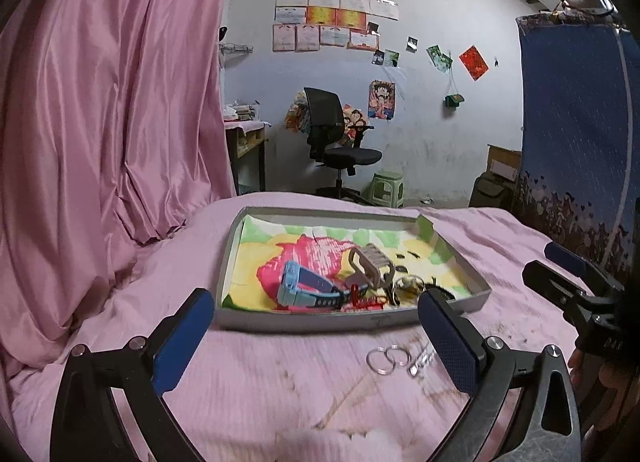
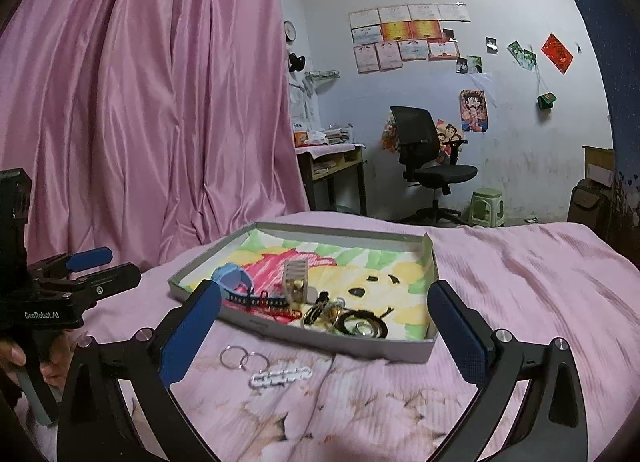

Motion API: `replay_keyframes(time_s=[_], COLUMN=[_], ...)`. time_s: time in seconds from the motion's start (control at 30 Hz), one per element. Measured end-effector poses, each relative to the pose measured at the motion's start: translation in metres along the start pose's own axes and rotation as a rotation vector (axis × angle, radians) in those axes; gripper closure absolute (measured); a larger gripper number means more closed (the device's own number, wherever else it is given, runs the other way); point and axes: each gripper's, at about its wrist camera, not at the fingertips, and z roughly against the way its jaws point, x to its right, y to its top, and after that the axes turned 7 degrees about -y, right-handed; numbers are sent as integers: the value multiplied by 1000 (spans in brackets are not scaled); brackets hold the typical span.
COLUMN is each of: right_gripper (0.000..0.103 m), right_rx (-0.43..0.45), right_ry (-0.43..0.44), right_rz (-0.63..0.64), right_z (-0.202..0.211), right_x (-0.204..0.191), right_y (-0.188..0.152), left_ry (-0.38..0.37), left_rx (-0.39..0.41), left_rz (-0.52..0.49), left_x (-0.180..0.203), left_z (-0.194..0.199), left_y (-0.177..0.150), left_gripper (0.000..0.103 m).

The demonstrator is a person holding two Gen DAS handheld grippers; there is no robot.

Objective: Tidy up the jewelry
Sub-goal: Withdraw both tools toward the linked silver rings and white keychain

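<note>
A shallow grey box (image 1: 304,320) (image 2: 340,346) with a colourful lining lies on the pink bed. Inside it are a blue watch (image 1: 308,289) (image 2: 230,276), a beige clip (image 1: 370,264) (image 2: 296,280), red cord and dark rings (image 2: 362,324). In front of the box, two silver hoop rings (image 1: 387,359) (image 2: 244,358) and a clear chain piece (image 2: 280,377) (image 1: 420,362) rest on the sheet. My left gripper (image 1: 316,336) is open and empty, hovering before the box. Spread just as wide, my right gripper (image 2: 324,332) has nothing between its fingers.
A pink curtain (image 1: 100,102) hangs at the left and a blue patterned cloth (image 1: 576,134) at the right. Beyond the bed stand an office chair (image 2: 428,158), a green stool (image 2: 486,206) and a desk (image 2: 332,166). A hand (image 2: 12,354) holds the left gripper's handle.
</note>
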Motion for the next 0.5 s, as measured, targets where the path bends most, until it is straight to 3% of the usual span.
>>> replay_keyframes(time_s=[0.27,0.5], right_gripper=[1,1], right_rx=[-80,-188], right_ry=[6,-11], right_rz=[43,72], right_z=[-2,-19], right_x=[-3,-4], right_y=[-12,-22], left_ry=[-3,-9], left_rx=[-84,-215], left_rz=[-25,-7], left_x=[3,-3], left_z=[-7,-27], left_y=[-15,-24], left_gripper=[0,0])
